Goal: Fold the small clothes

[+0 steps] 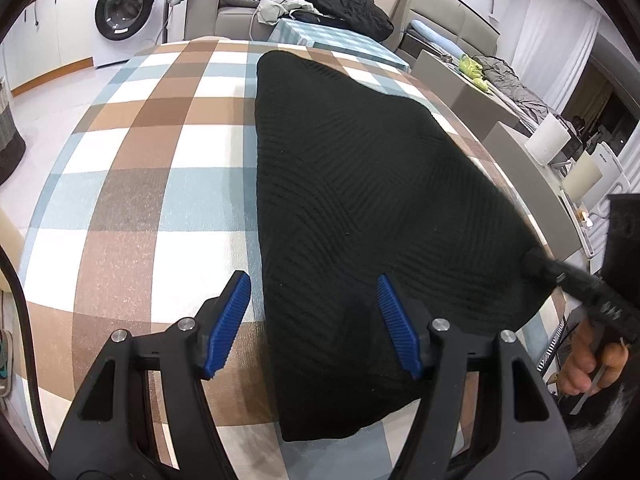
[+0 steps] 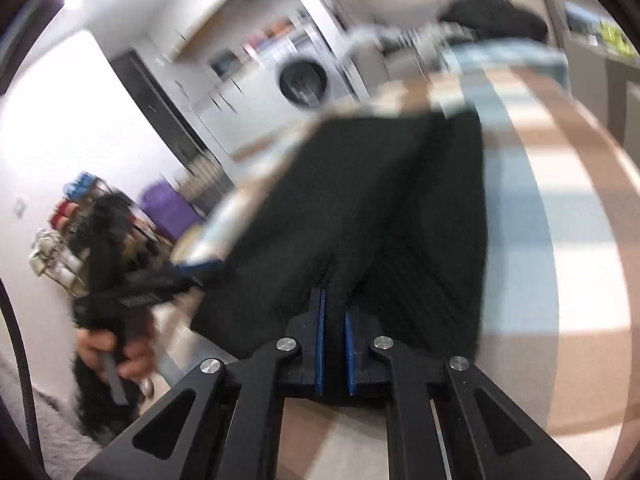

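A black ribbed knit garment (image 1: 360, 200) lies on the checked tablecloth (image 1: 140, 160), its near end by my left gripper. My left gripper (image 1: 314, 292) is open, its blue pads astride the garment's left near edge, empty. My right gripper (image 2: 334, 312) is shut on the near edge of the garment (image 2: 360, 208), pinching a fold between its blue pads. In the left wrist view the right gripper (image 1: 560, 276) holds the garment's right corner. In the right wrist view, which is blurred, the left gripper (image 2: 192, 272) sits at the garment's left edge.
A washing machine (image 1: 124, 8) stands beyond the table's far left. A sofa with a black jacket (image 1: 344, 0) and other clothes lies behind the table. Grey boxes and a paper roll (image 1: 548, 136) are to the right. The table's edges are close on both sides.
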A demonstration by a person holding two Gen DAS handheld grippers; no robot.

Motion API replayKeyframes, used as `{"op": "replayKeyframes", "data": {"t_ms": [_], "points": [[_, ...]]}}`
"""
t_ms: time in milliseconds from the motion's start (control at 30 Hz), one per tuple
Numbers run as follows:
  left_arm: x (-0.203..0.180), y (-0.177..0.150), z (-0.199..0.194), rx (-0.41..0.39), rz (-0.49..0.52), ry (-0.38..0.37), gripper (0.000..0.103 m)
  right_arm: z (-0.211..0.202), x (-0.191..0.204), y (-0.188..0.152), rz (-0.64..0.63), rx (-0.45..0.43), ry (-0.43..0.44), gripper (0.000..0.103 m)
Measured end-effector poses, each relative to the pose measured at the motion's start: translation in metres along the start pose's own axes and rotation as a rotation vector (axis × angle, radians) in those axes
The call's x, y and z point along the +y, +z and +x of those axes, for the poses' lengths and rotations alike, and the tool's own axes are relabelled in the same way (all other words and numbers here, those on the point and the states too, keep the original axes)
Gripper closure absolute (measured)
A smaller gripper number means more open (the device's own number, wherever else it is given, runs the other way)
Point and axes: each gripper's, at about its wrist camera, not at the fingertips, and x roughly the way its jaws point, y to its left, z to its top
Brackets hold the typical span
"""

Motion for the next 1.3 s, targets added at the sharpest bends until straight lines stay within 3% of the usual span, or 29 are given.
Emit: {"op": "replayKeyframes", "data": {"t_ms": [67,200,333,400,433,533,633,733,800,900,967,1033,1133,1300], "points": [[0.001,0.001,0.001,0.001,0.0,0.006,0.04,-0.004,-0.006,-0.001,0.027,0.013,-0.009,0.097],[0.001,0.0,0.002,0.015,0.006,0.015,0.04,0.008,-0.022,-0.015,0.063,0.12,-0.081,0.097],[0.001,-0.002,-0.006,-0.002,-0.001,-0.008,0.04,0.006,-0.022,-0.005,0.098,0.087,-0.046,0.079],[-0.001,-0.002,-0.011,-0.015,0.001,-0.011,0.04,0.016,-0.016,0.0,0.058,0.085,-0.055,0.078],[-0.003,-0.003,-0.014,-0.02,0.012,-0.011,0.04,0.022,-0.013,0.001,0.044,0.093,-0.068,0.079],[-0.011,-0.004,-0.021,-0.034,0.046,-0.016,0.04,0.028,-0.012,0.006,0.048,0.07,-0.051,0.095],[-0.014,-0.003,-0.025,-0.039,0.05,-0.016,0.04,0.015,-0.008,0.013,0.023,-0.003,-0.038,0.097],[-0.014,-0.003,-0.024,-0.032,0.044,-0.03,0.04,0.027,-0.019,0.009,0.044,0.044,-0.128,0.097],[-0.018,-0.002,-0.023,-0.026,0.05,-0.031,0.04,0.033,-0.025,0.004,0.082,0.077,-0.119,0.096],[-0.028,-0.002,-0.025,-0.027,0.071,-0.052,0.04,0.015,-0.034,-0.003,0.137,0.058,-0.099,0.087],[-0.038,-0.002,-0.024,-0.026,0.09,-0.08,0.04,-0.003,-0.04,-0.01,0.176,0.019,-0.125,0.073],[-0.053,-0.002,-0.02,-0.018,0.128,-0.117,0.04,-0.02,-0.047,-0.018,0.223,0.004,-0.141,0.066],[-0.072,-0.003,-0.009,0.007,0.191,-0.163,0.04,-0.031,-0.06,-0.034,0.313,0.023,-0.135,0.061],[-0.104,-0.018,0.02,0.107,0.32,-0.175,0.04,-0.029,-0.069,-0.053,0.432,0.058,0.017,0.06]]}}
